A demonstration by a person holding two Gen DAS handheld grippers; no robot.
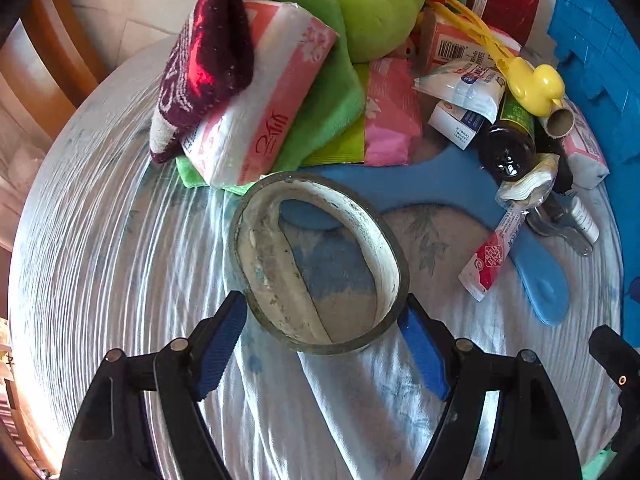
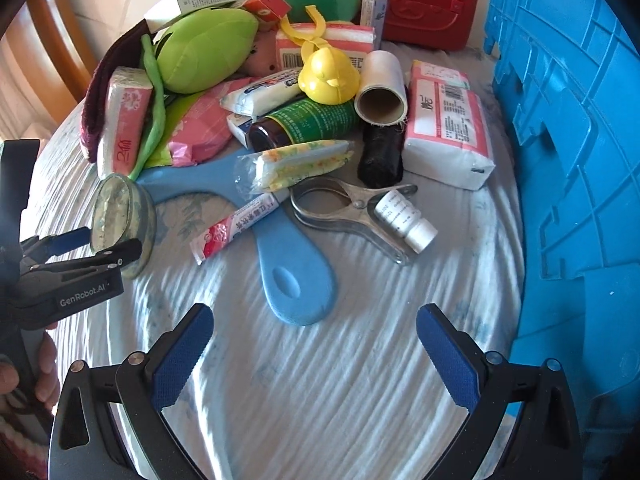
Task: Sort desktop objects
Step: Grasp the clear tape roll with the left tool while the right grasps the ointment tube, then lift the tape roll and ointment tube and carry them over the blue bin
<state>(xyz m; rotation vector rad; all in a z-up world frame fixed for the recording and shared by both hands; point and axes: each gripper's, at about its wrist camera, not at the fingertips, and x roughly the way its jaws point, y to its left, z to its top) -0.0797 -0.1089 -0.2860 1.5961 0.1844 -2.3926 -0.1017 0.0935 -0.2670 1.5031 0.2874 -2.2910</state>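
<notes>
My left gripper [image 1: 324,312] is shut on a worn roll of clear tape [image 1: 320,264], its blue pads pressing the roll's near sides, held just above the tablecloth. The roll also shows in the right wrist view [image 2: 120,220] with the left gripper [image 2: 96,244] clamped on it. My right gripper [image 2: 316,336] is open and empty above the cloth, just short of the blue paddle's handle [image 2: 300,280]. A pile of objects lies beyond: tissue packs [image 2: 444,128], a yellow duck toy [image 2: 328,72], a brown bottle [image 2: 304,124], a metal clamp [image 2: 352,208].
A blue plastic crate [image 2: 568,160] stands along the right side. A red case [image 2: 416,0] and green plush toys [image 2: 208,48] sit at the back. A dark red towel [image 1: 204,52] drapes over a tissue pack. A wooden chair [image 1: 52,60] stands beyond the table's left edge.
</notes>
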